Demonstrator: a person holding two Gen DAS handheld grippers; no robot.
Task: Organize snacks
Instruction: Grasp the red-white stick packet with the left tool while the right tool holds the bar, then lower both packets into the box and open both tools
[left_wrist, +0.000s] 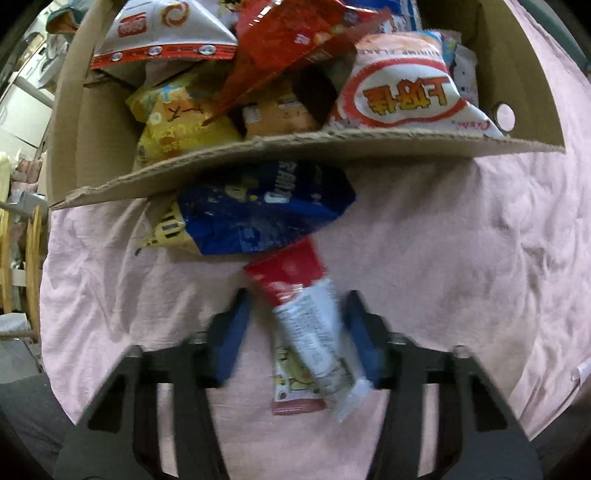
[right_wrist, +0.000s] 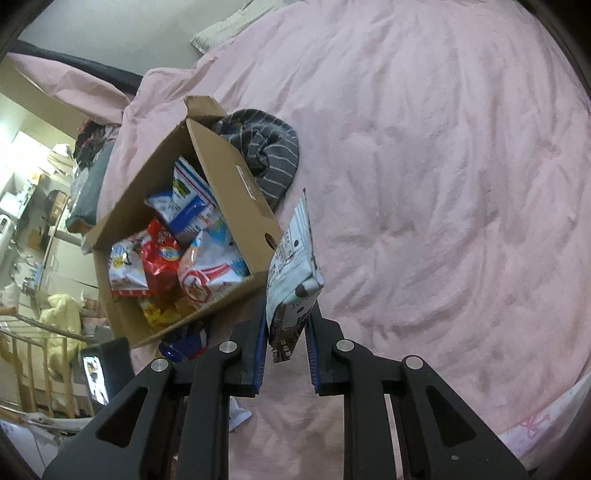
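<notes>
A cardboard box (left_wrist: 92, 122) full of snack bags lies on a pink bedsheet; it also shows in the right wrist view (right_wrist: 236, 177). A blue snack bag (left_wrist: 258, 210) lies on the sheet at the box's near edge. My left gripper (left_wrist: 295, 317) is open, its fingers on either side of a red and white snack packet (left_wrist: 306, 310) that looks blurred. A small flat packet (left_wrist: 291, 387) lies on the sheet below it. My right gripper (right_wrist: 286, 328) is shut on a pale blue and brown snack bag (right_wrist: 295, 266), held upright beside the box.
A grey striped cloth (right_wrist: 269, 147) lies bunched behind the box. Bare pink sheet (right_wrist: 443, 184) spreads to the right. A bed rail, shelves and clutter (right_wrist: 44, 221) stand beyond the bed's left edge. A phone screen (right_wrist: 96, 373) glows at lower left.
</notes>
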